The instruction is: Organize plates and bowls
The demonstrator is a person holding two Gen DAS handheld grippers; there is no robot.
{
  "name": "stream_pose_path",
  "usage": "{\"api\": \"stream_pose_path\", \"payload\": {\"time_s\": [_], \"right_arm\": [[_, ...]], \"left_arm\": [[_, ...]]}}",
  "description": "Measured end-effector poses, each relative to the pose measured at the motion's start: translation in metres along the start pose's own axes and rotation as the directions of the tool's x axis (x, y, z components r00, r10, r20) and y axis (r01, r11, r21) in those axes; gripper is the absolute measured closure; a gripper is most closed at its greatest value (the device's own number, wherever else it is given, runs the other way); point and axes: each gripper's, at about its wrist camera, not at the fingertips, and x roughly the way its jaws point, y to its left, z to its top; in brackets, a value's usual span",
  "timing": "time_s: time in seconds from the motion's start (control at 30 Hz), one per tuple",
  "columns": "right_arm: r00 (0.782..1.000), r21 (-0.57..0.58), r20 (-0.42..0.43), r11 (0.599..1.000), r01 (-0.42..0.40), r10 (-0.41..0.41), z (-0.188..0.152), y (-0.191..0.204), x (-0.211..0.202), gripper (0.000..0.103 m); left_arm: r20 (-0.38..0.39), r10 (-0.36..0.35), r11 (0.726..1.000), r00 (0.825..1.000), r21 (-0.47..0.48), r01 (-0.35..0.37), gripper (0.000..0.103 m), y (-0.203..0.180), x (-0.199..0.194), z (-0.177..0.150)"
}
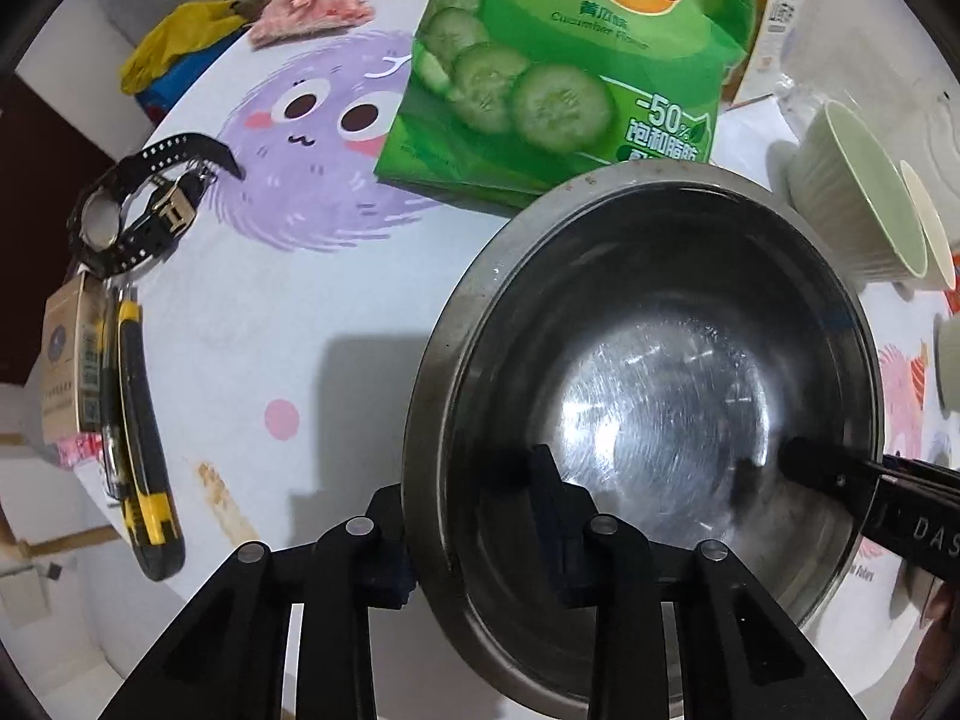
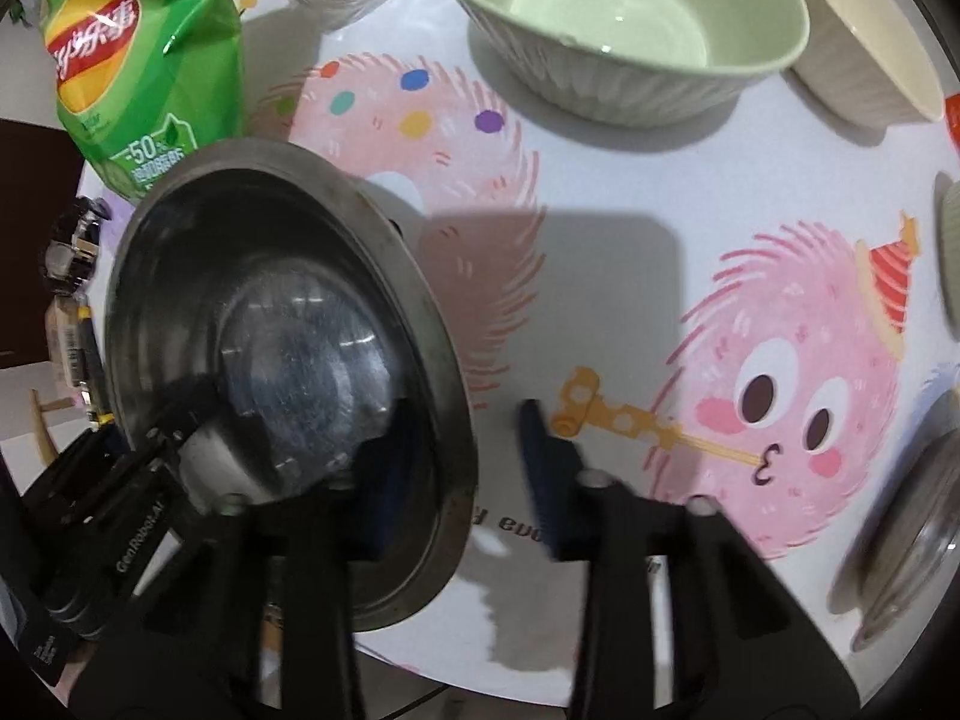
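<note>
The steel bowl (image 1: 648, 396) sits on the tabletop (image 1: 288, 324) just in front of the green chip bag (image 1: 558, 78), and it is the thing both hands are working on. The left gripper (image 1: 474, 534) straddles the bowl's near-left rim, one finger inside and one outside, narrowed down around the wall; whether the pads already press the metal I cannot tell. The right gripper (image 2: 456, 468) straddles the opposite rim the same way, but a plain gap shows between its outer finger and the bowl, so it has no hold yet. Judging from this, the sorting has hardly begun: the steel bowl is on the tabletop, not yet lifted. Beyond the steel bowl, on its far right, the green ribbed bowl (image 2: 618, 30) stands empty with a cream bowl (image 2: 864, 42) touching or just beside it, and nothing is stacked in either. A glass-looking dish (image 2: 906, 534) lies well to the right of the steel bowl, also on its own. All the nesting or stacking seems left to do.
</note>
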Motion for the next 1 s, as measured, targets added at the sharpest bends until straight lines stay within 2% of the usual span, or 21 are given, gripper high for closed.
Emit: {"api": "stream_pose_path", "payload": {"time_s": [0.03,0.13,0.3,0.47,0.7,0.77,1.0], "right_arm": [[1.0,-0.001,0.004,1.0,-0.022,0.022,-0.001,-0.002,-0.001,0.087],[1.0,-0.03,0.022,0.999,-0.019,0.02,-0.004,0.001,-0.004,0.086],[0.997,-0.016,0.041,0.997,-0.07,0.07,-0.008,-0.001,-0.009,0.088],[0.99,-0.033,0.1,0.995,-0.092,0.095,-0.01,-0.004,-0.034,0.09],[0.978,0.009,0.171,0.992,-0.125,0.122,-0.014,-0.025,-0.073,0.09],[0.972,0.019,0.195,0.991,-0.134,0.127,-0.017,-0.032,-0.086,0.091],[0.942,0.077,0.311,0.985,-0.156,0.125,-0.035,-0.063,-0.134,0.091]], "left_arm": [[0.005,-0.003,1.0,1.0,-0.001,0.003,0.074,0.001,-0.001,0.0],[0.005,-0.024,0.999,1.0,-0.021,0.024,0.076,0.004,-0.004,-0.002],[0.029,-0.019,0.999,0.999,-0.031,0.02,0.078,0.013,-0.022,-0.005],[0.057,-0.026,1.0,0.998,-0.011,0.027,0.079,0.015,-0.046,-0.001],[0.113,-0.038,0.997,0.993,0.066,0.031,0.079,-0.011,-0.083,-0.001],[0.129,-0.041,0.996,0.991,0.084,0.03,0.079,-0.03,-0.089,0.001],[0.185,-0.087,0.98,0.979,0.193,0.051,0.079,-0.077,-0.125,0.016]]}}
